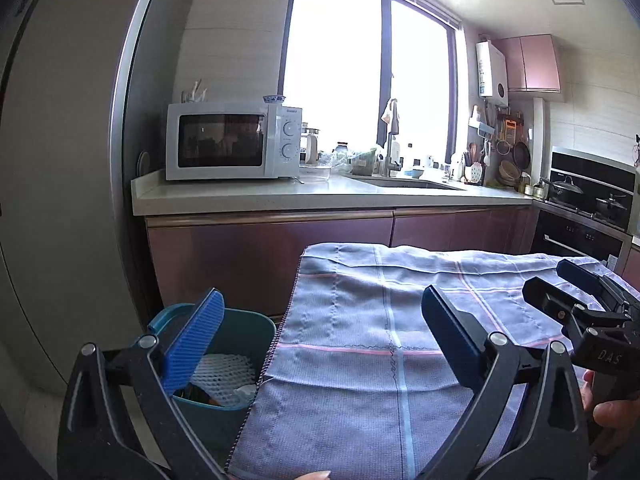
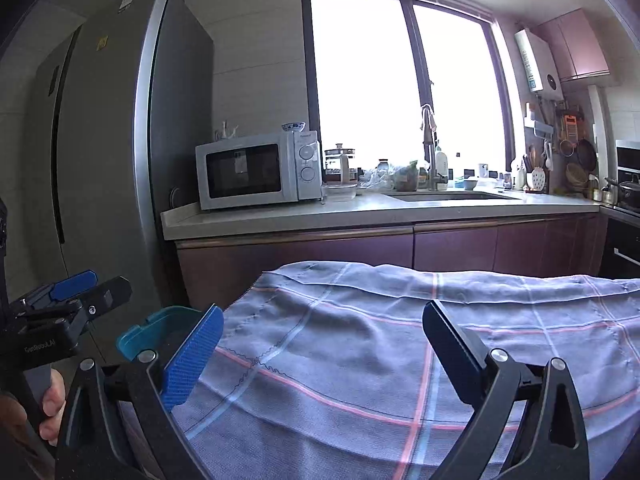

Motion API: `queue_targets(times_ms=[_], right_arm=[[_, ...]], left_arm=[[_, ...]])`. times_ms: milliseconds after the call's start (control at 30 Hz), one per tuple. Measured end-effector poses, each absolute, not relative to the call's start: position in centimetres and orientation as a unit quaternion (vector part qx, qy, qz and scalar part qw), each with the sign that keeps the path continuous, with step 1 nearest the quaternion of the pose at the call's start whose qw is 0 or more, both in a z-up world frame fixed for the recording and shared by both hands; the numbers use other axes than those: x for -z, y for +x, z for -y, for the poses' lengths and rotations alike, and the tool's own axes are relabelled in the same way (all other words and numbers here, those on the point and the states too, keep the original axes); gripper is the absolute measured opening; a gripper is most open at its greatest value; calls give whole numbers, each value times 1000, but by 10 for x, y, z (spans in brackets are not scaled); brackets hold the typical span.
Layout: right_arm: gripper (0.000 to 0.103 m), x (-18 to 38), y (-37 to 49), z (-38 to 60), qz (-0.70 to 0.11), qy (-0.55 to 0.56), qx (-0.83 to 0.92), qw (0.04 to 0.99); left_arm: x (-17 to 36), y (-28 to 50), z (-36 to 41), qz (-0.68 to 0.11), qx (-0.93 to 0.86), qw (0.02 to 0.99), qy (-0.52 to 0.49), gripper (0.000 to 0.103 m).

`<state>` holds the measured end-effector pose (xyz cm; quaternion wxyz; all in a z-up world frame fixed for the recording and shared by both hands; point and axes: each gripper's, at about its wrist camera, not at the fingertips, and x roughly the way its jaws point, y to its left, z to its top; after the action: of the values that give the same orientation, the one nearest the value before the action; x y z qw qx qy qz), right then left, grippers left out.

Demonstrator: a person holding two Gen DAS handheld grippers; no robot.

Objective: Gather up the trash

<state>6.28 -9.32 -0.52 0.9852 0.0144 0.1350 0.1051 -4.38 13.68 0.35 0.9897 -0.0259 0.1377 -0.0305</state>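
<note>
A teal trash bin (image 1: pixel 240 328) stands on the floor at the left edge of the cloth-covered table (image 1: pixel 360 320); white foam netting (image 1: pixel 224 376) and other scraps lie inside it. Its rim also shows in the right wrist view (image 2: pixel 160 328). My left gripper (image 1: pixel 320 328) is open and empty, its left finger over the bin and its right finger over the cloth. My right gripper (image 2: pixel 324 340) is open and empty above the cloth (image 2: pixel 360 340). No trash shows on the cloth. The right gripper also shows at the right of the left wrist view (image 1: pixel 560 284).
A grey fridge (image 2: pixel 100 160) stands left of the bin. Behind the table runs a kitchen counter (image 1: pixel 320 196) with a white microwave (image 1: pixel 232 140), a sink (image 1: pixel 408 182) and clutter. A stove with pots (image 1: pixel 588 196) is at the far right.
</note>
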Motion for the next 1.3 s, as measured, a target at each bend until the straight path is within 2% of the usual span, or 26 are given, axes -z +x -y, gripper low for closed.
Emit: queue_targets(times_ms=[1300], right_arm=[[96,2,33,116,-108,33,-67,991]], left_arm=[[-13,-68,-120,-98,6,995,-11,97]])
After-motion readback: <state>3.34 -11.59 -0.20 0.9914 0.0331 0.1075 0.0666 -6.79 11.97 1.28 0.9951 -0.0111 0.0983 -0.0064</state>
